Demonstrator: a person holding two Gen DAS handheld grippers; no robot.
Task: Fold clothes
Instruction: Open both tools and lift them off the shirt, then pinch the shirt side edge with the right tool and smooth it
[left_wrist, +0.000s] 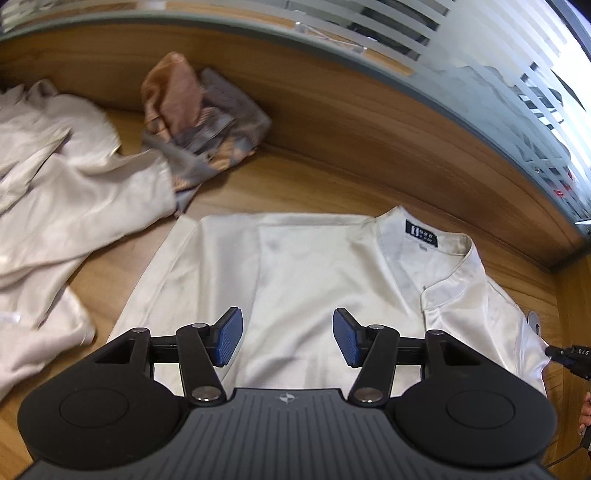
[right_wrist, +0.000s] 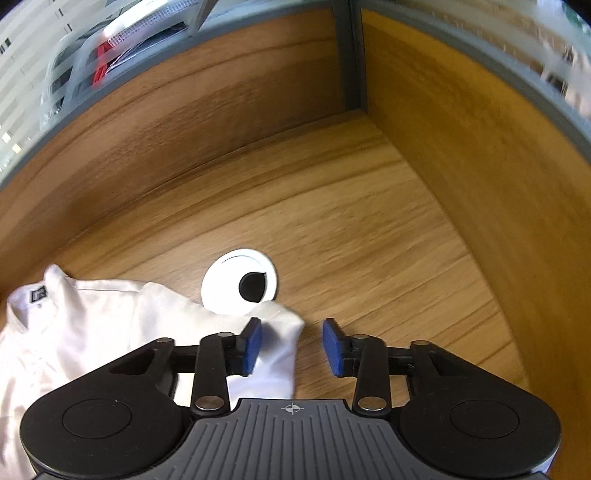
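Left wrist view: left gripper (left_wrist: 288, 338) released, above white shirt (left_wrist: 314, 266) flat on desk (left_wrist: 332, 184); beige garment (left_wrist: 55, 177) at 10 o'clock. Right gripper (right_wrist: 291, 345) spread, shirt edge between pads, seemingly ungripped.

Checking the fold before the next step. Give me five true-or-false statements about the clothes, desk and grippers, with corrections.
1. The white shirt lies flat, collar label showing. True.
2. The left gripper grips the shirt. False: its jaws stand open above it.
3. A patterned orange-grey cloth lies against the desk's back wall. True.
4. The white grommet sits under the beige garment. False: it shows beside the shirt's sleeve.
5. The right gripper pinches a sleeve. False: its jaws stand apart.
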